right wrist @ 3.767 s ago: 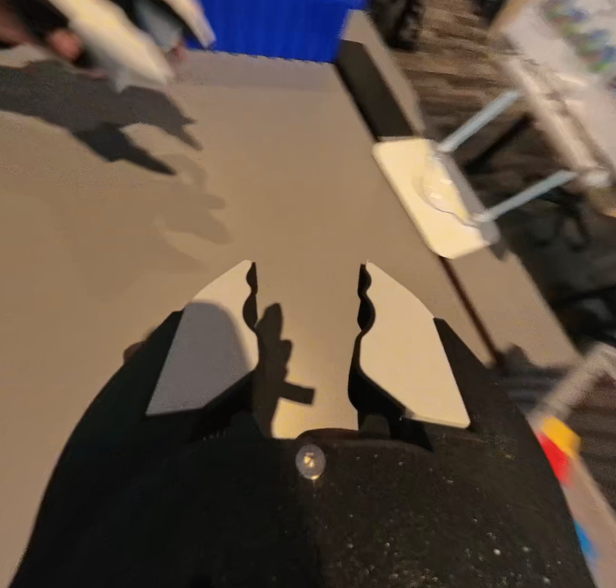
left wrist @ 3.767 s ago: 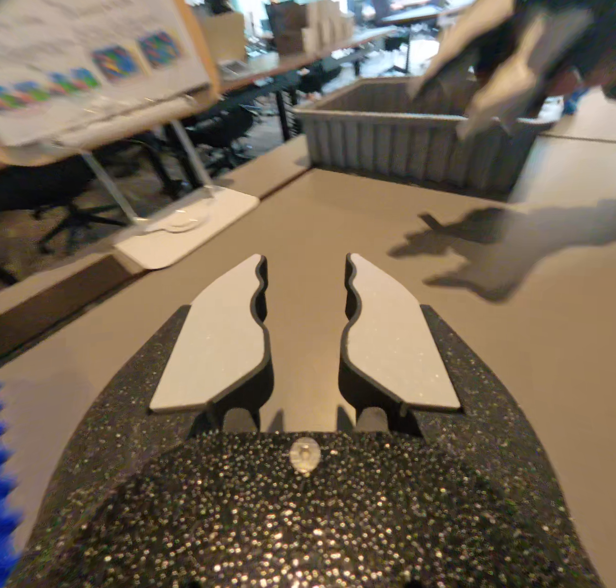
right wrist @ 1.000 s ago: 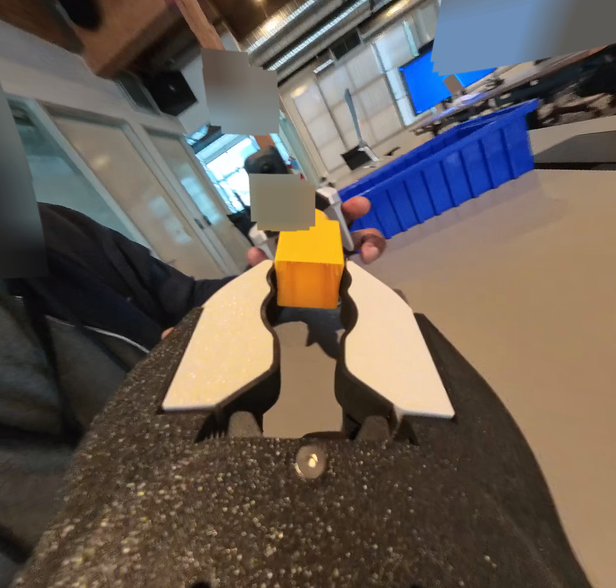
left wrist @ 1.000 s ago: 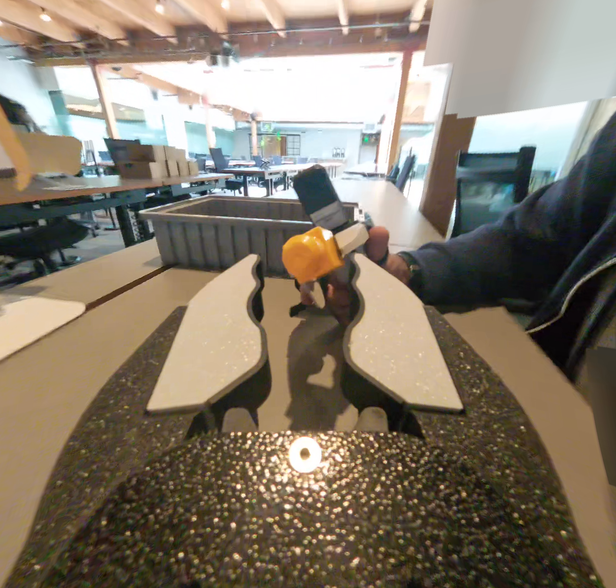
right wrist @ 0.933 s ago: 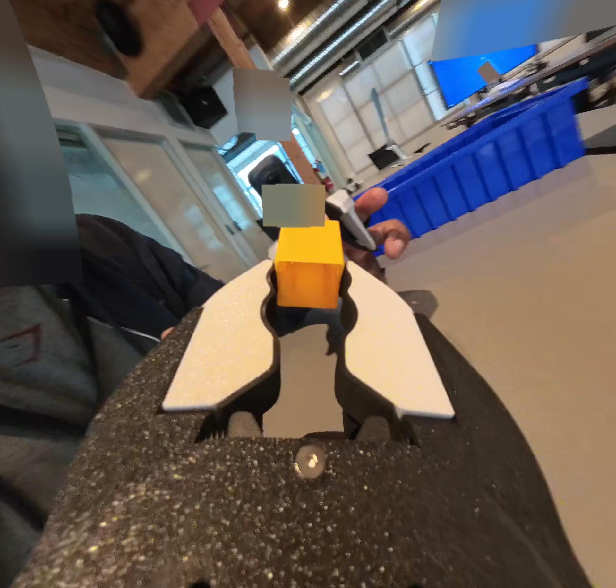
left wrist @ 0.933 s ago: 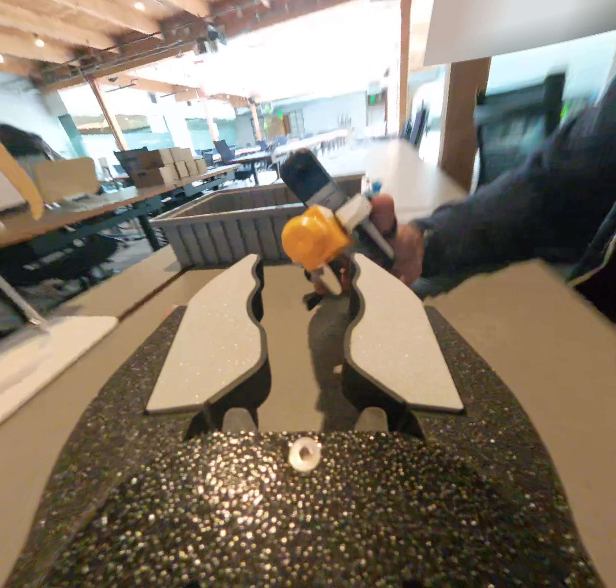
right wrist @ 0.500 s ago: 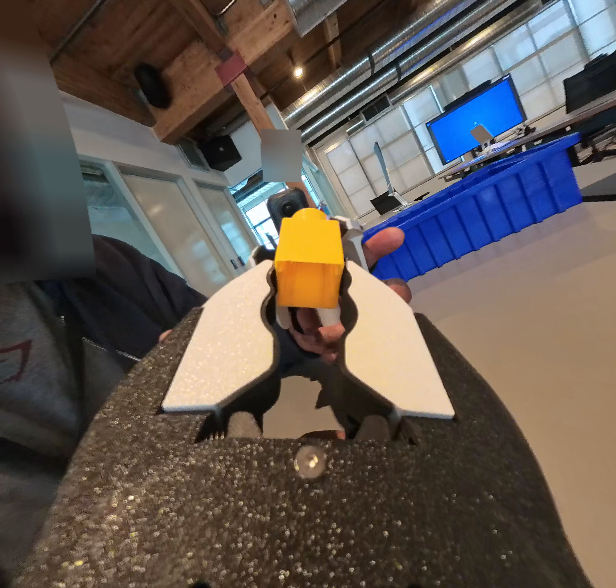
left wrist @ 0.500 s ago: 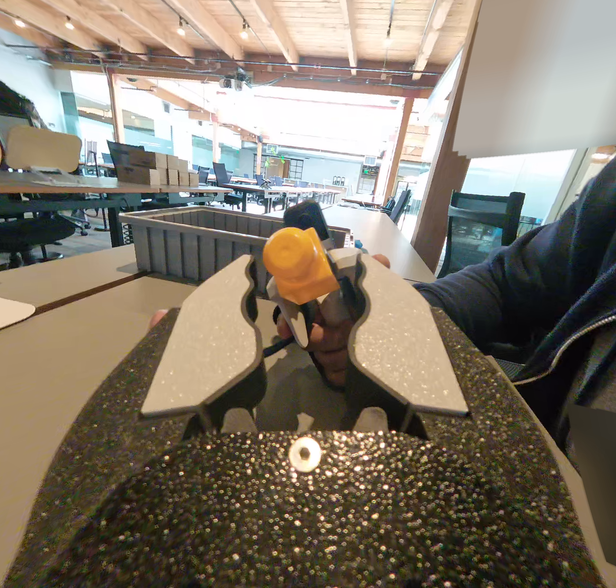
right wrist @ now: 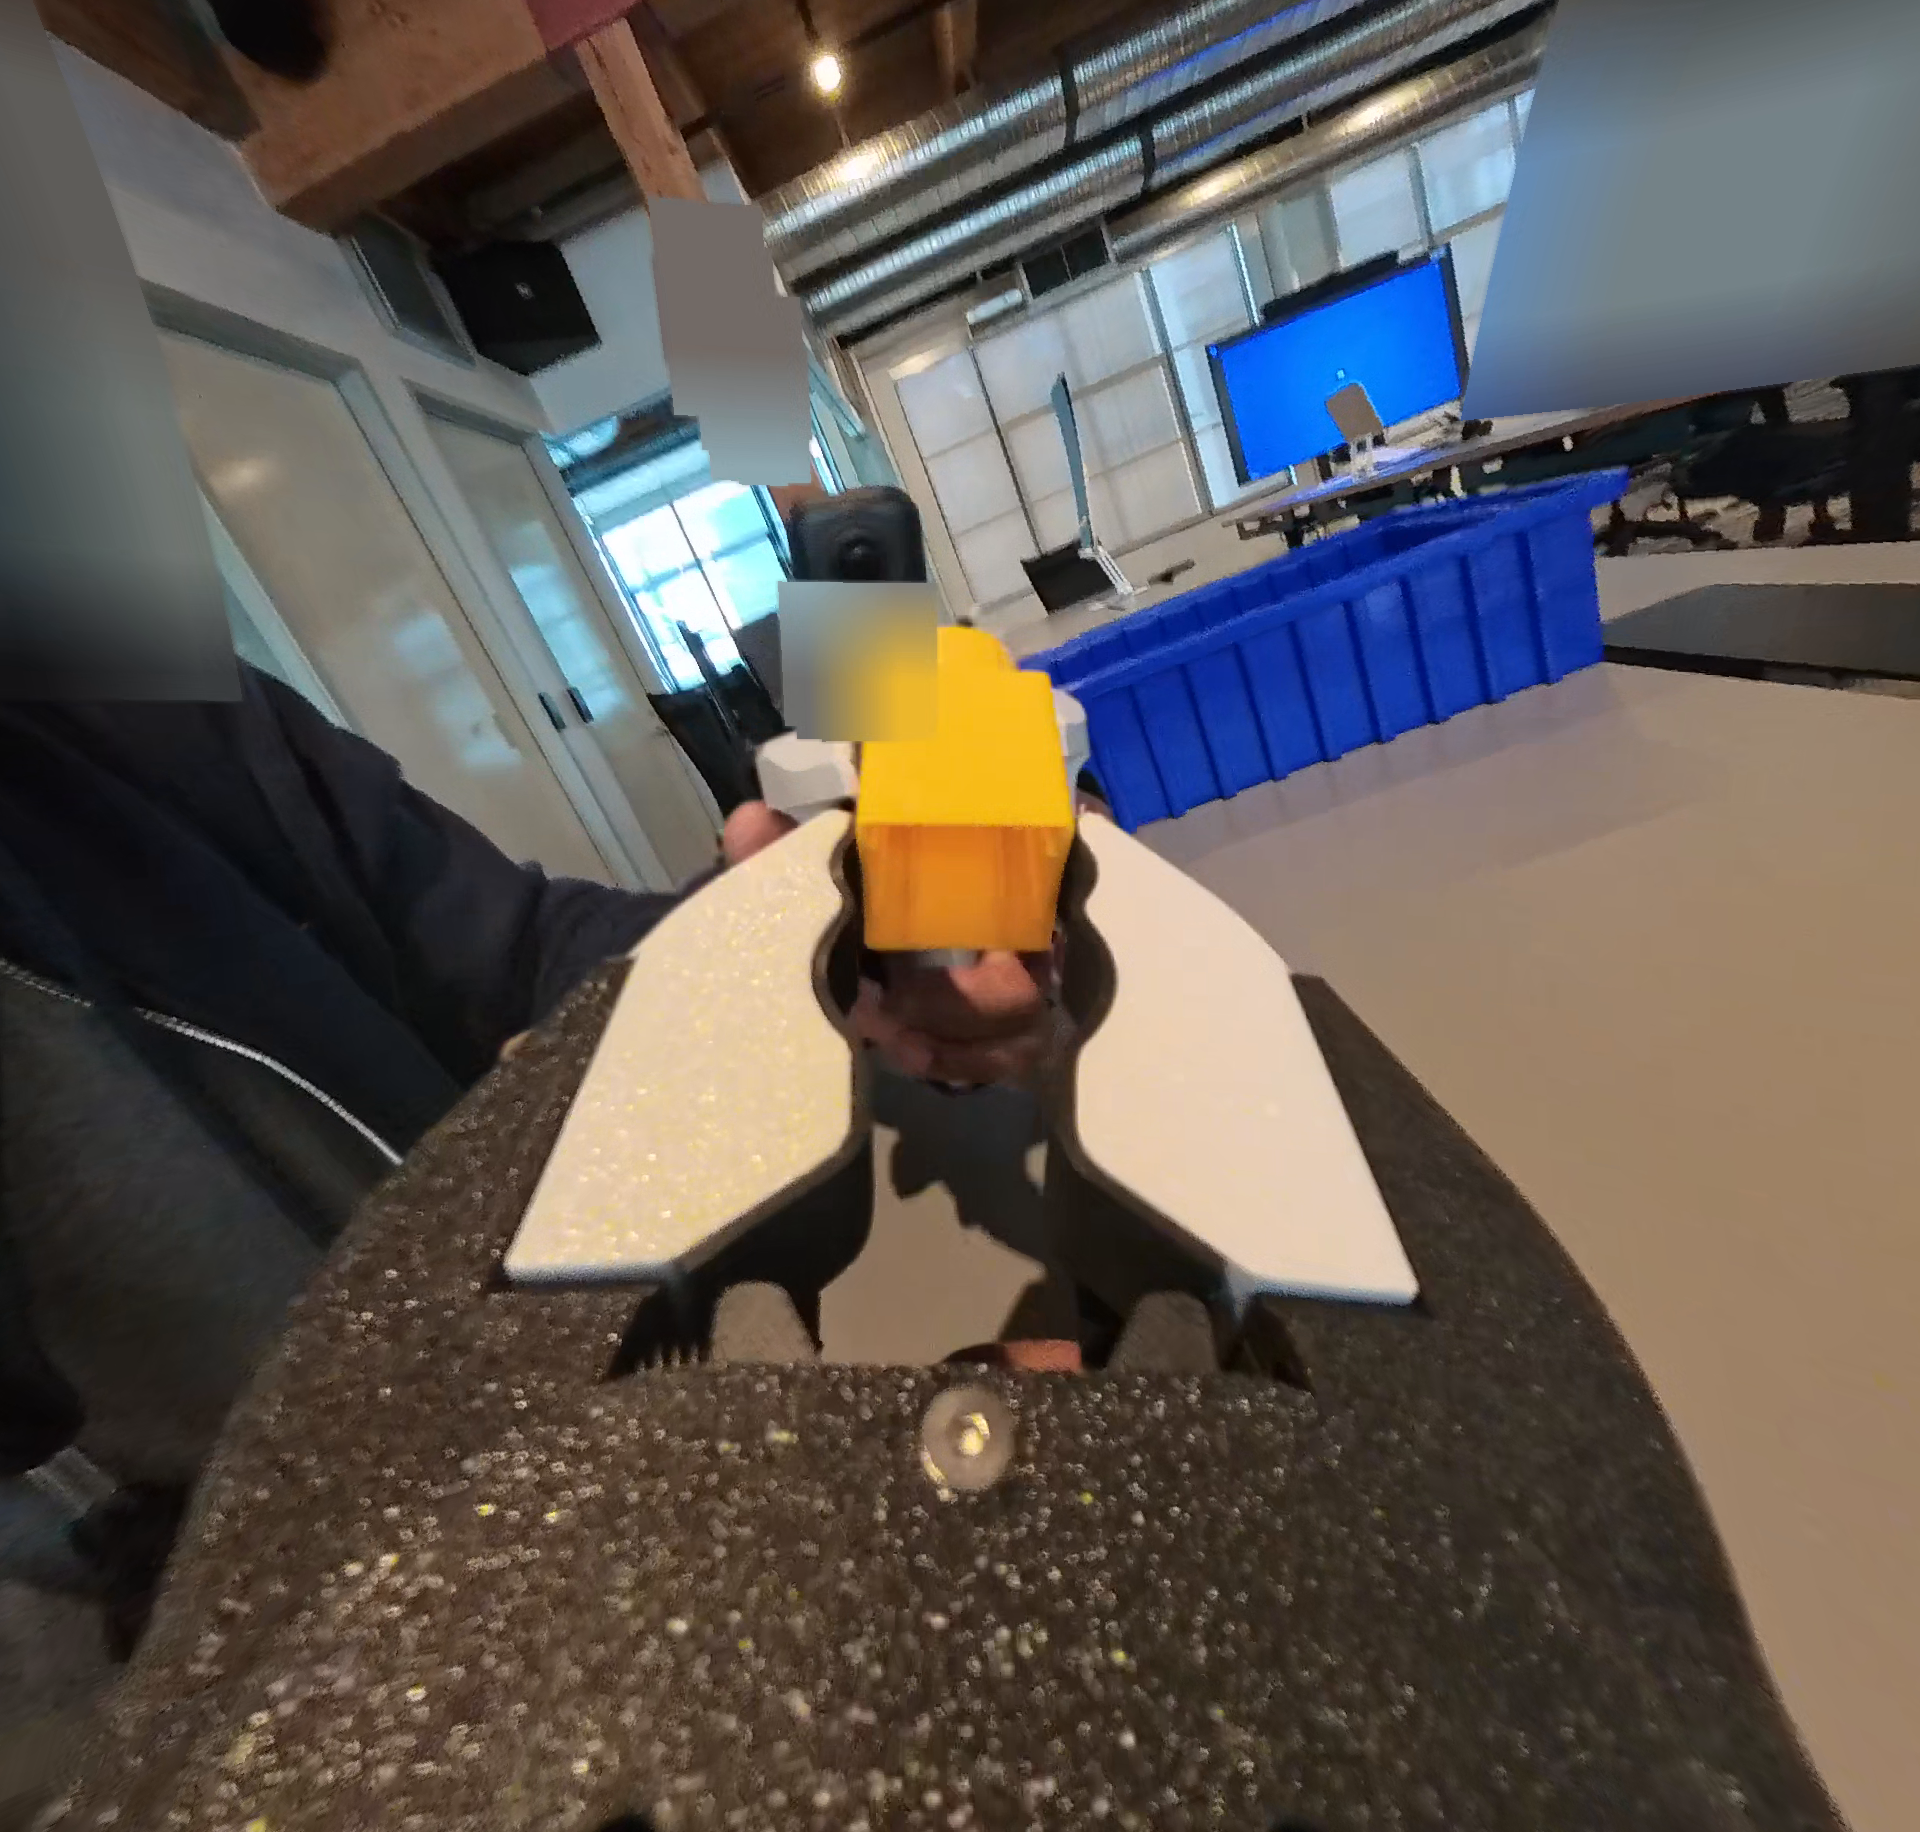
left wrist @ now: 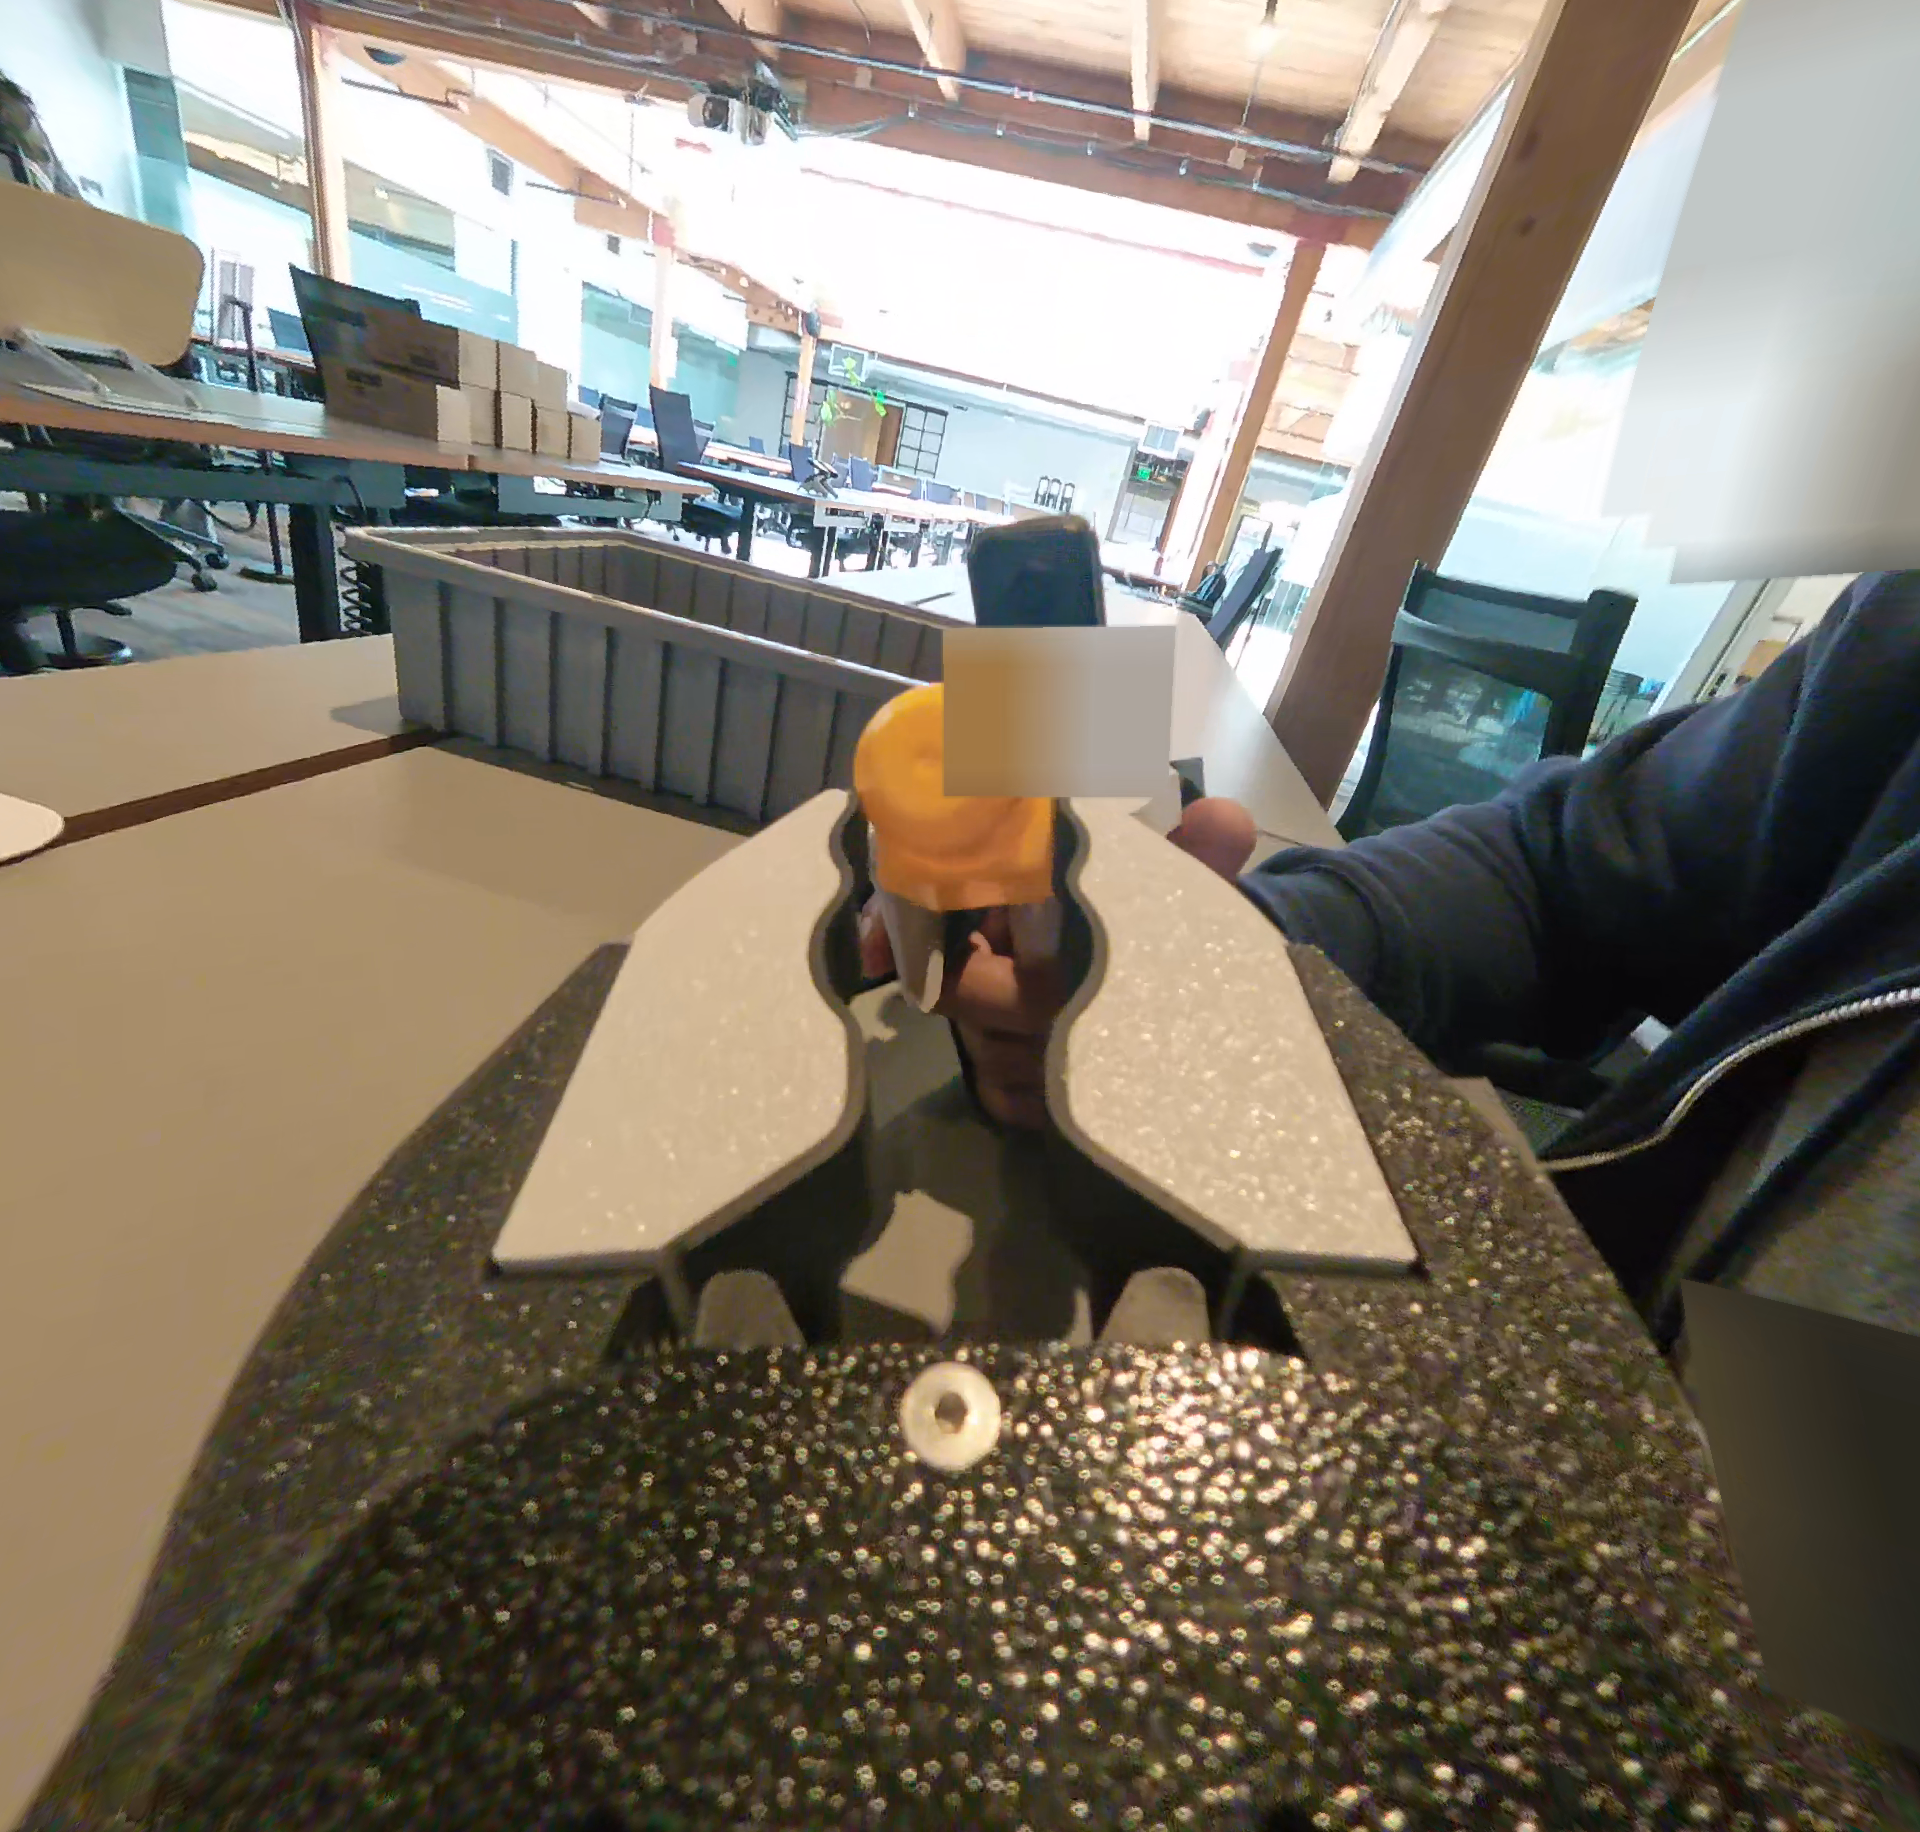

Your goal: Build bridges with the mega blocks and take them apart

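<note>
the two grippers face each other above the table (left wrist: 260, 951), tip to tip, with one yellow block (right wrist: 961, 826) between them. in the right wrist view the right gripper (right wrist: 961, 883) is clamped on the block's flat side walls; the hollow base faces the camera at 12 o'clock of the claw. in the left wrist view the same block shows its round stud toward the camera, seated between the tips of the left gripper (left wrist: 956, 857). its fingers (left wrist: 727, 1044) appear closed against the block, though true contact cannot be confirmed. judgement: the block is held in mid-air for a handover or re-grip, so that it can be oriented stud-up before placing.

count: one yellow block; two grippers; two bins, a grey bin (left wrist: 623, 660) at 11 o'clock in the left view and a blue bin (right wrist: 1351, 660) at 2 o'clock in the right view. no bridge stands on the table.
</note>
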Action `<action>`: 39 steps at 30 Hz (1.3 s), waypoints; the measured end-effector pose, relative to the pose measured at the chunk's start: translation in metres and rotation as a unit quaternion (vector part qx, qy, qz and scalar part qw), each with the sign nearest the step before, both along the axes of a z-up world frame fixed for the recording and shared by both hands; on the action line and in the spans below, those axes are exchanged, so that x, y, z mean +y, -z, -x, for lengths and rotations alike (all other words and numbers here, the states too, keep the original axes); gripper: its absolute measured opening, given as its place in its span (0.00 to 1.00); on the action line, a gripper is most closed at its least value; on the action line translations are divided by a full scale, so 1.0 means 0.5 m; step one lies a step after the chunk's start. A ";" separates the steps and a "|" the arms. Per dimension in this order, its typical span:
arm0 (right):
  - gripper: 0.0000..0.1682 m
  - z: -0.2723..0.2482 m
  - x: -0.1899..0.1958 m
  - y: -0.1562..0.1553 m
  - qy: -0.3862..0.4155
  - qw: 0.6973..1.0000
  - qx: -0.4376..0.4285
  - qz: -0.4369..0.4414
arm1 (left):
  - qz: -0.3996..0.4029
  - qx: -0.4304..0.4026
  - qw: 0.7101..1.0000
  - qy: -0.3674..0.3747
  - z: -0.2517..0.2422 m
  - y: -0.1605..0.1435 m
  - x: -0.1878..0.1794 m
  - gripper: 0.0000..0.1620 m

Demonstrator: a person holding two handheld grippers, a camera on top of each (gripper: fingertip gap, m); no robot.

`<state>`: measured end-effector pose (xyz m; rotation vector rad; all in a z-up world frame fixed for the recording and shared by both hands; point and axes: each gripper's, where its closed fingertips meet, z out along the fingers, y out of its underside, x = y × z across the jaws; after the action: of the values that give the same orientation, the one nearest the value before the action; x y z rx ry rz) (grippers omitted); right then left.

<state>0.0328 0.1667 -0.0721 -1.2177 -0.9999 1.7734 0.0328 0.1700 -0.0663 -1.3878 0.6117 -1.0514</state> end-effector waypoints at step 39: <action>0.35 -0.026 -0.005 0.125 -0.005 0.963 -0.221 -0.151 | -0.017 0.291 0.898 -0.331 0.536 -0.108 0.003 0.28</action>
<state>0.0457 0.1640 -0.1344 -1.4363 -1.4716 1.3119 -0.2351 0.1716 -0.0125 -1.7152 0.5102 -0.0664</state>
